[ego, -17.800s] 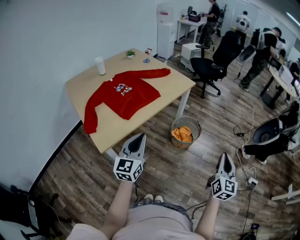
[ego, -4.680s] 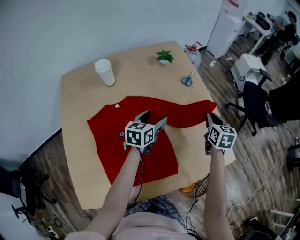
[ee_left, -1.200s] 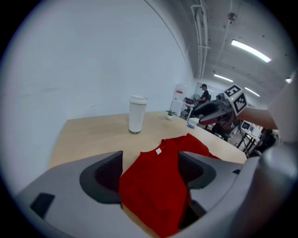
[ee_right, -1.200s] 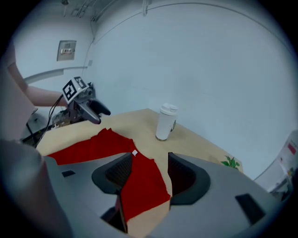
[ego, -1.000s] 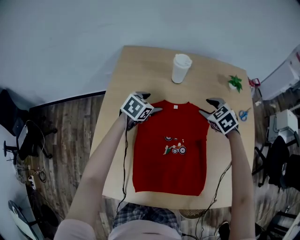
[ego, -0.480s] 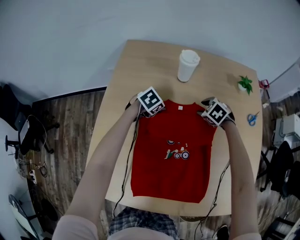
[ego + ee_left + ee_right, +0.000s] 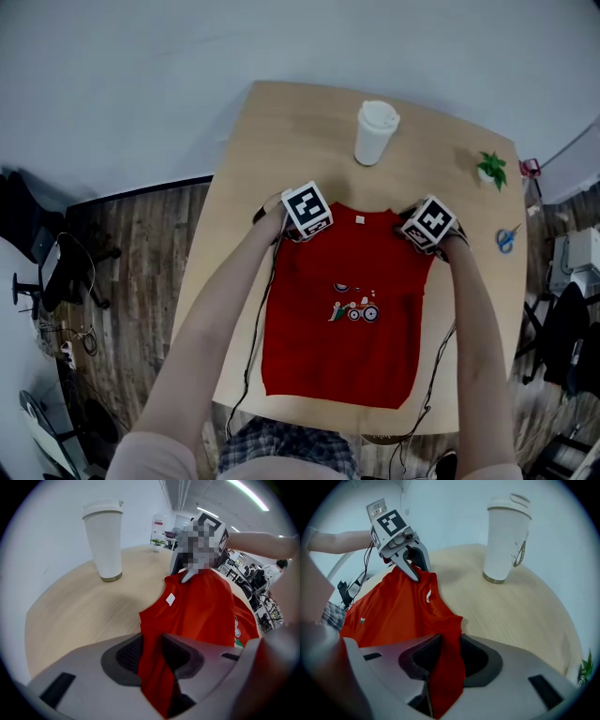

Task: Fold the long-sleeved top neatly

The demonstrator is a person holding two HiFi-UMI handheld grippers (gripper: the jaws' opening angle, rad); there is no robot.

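Softness showed in the red long-sleeved cotton top (image 7: 339, 347), which lay flat on the pale wooden table (image 7: 281, 122) beneath both tools, its light, limp shoulder corners bunched between the closing jaws of the left gripper (image 7: 150, 654) and right gripper (image 7: 445, 657), each pinching cloth beside the collar.

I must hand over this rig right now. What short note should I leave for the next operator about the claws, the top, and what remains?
Left claw: jaws closing on the left shoulder edge of the red top, cloth between the pads.
Right claw: the same at the right shoulder.
The top lies flat on the table, print up, collar toward the cup.
Done: no sleeves stick out, so they seem folded in already.
Left: probably lift both shoulders, bring them to the hem, then smooth.
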